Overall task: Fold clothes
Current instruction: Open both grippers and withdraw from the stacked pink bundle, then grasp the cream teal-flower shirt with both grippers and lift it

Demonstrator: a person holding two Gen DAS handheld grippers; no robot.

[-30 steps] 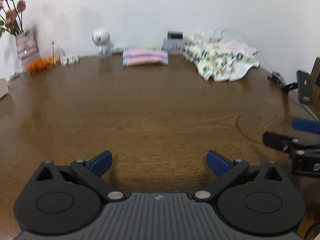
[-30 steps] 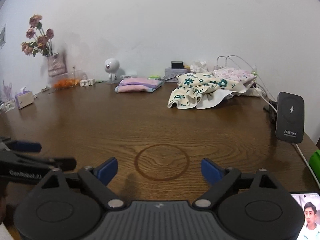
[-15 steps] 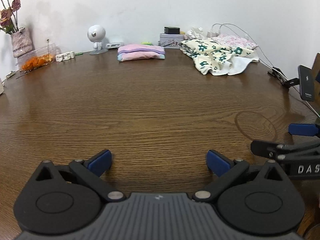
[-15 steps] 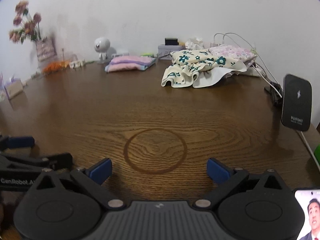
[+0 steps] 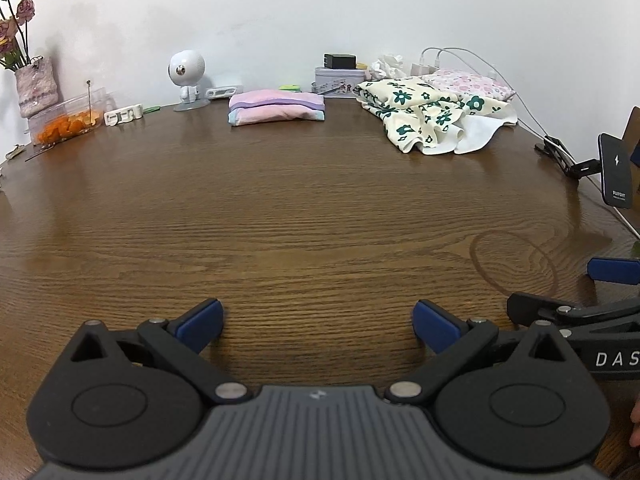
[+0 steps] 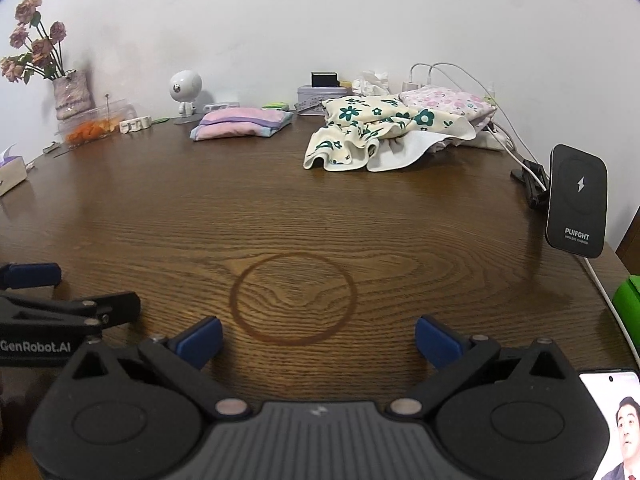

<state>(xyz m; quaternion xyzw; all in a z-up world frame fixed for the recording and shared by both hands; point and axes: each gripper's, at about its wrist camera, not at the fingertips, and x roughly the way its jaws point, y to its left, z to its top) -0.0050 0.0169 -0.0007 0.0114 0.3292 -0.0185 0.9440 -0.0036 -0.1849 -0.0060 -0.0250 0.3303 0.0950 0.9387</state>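
Observation:
A crumpled cream garment with green flowers lies at the table's back right, on a pink floral cloth. A folded pink and purple garment lies at the back middle. My left gripper is open and empty over the near table. My right gripper is open and empty beside it, above a ring mark. Both are far from the clothes.
A black wireless charger on a clamp stands at the right edge with white cables. A white robot figure, a tin box, a vase of flowers, an orange snack tub line the back. A phone lies near right.
Both grippers have shifted slightly and steadied; the views moved a little closer to the clothes at the back. Both stay open and empty.

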